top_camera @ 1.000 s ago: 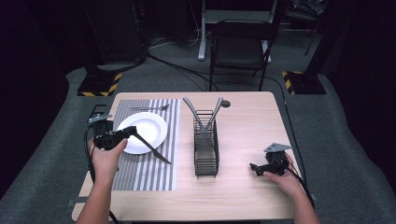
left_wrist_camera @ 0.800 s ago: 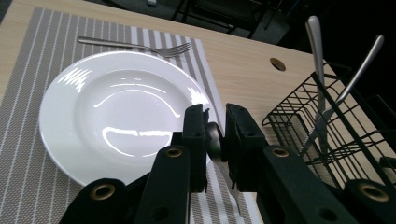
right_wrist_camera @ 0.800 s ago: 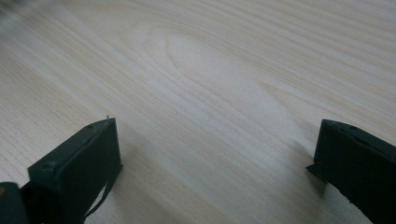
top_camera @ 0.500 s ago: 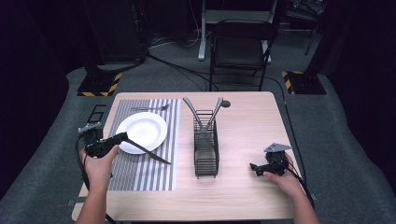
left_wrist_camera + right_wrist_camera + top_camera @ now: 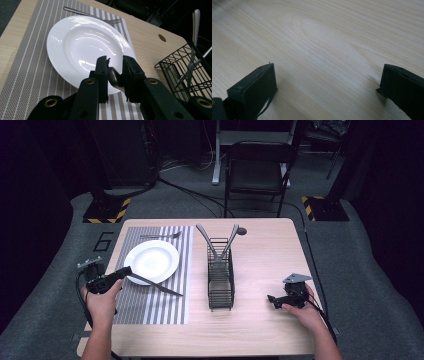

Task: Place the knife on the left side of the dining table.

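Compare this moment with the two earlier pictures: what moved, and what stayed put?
The left gripper drew back from over the plate toward the table's left edge; its jaws have just been opening, with the knife handle between them. The knife, plate, fork, basket and right gripper stayed put.

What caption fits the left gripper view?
Left gripper, jaws just opening, around a knife handle beside the white plate.

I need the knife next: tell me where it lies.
In the high view the knife lies aslant on the striped placemat, left of the wire caddy, handle end at the near rim of the white plate, between the left tool's jaws.
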`<action>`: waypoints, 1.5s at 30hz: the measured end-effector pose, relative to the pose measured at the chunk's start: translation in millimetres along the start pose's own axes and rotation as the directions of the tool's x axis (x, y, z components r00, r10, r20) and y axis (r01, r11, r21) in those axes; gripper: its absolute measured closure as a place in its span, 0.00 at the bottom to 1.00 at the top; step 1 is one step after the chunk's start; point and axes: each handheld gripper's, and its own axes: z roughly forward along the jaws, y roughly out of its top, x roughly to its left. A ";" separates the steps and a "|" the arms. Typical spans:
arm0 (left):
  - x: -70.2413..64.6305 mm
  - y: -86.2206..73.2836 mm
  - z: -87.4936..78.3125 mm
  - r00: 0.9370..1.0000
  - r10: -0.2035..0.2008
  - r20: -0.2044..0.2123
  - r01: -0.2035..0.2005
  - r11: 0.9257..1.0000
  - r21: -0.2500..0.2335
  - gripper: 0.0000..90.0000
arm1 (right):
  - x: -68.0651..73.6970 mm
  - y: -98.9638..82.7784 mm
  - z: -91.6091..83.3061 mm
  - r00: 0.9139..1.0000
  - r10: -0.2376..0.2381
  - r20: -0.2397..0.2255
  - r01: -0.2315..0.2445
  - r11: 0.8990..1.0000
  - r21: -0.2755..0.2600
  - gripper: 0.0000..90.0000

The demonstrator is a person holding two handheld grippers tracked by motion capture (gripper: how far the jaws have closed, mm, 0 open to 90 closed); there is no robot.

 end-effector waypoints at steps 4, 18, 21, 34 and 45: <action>6.4 -2.1 0.7 1.000 -0.014 0.000 0.014 1.000 0.005 0.83 | 0.0 0.0 0.0 1.000 0.000 0.000 0.000 1.000 0.000 0.00; 22.7 -11.0 5.0 0.997 -0.071 -0.030 0.071 0.997 0.010 0.81 | 0.4 0.3 -0.4 1.000 0.006 -0.001 -0.006 1.000 0.005 0.00; 26.5 -13.0 6.2 0.996 -0.081 -0.038 0.081 0.997 0.013 0.81 | 0.0 0.0 0.0 1.000 0.000 0.000 0.000 1.000 0.000 0.00; 44.6 -27.5 10.5 0.989 -0.141 -0.052 0.141 0.990 0.003 0.79 | -0.1 0.0 0.0 1.000 -0.001 0.000 0.001 1.000 0.000 0.00; 59.2 -35.8 17.4 0.983 -0.172 -0.068 0.174 0.985 0.019 0.78 | 0.5 0.3 -0.4 1.000 0.007 -0.001 -0.007 1.000 0.005 0.00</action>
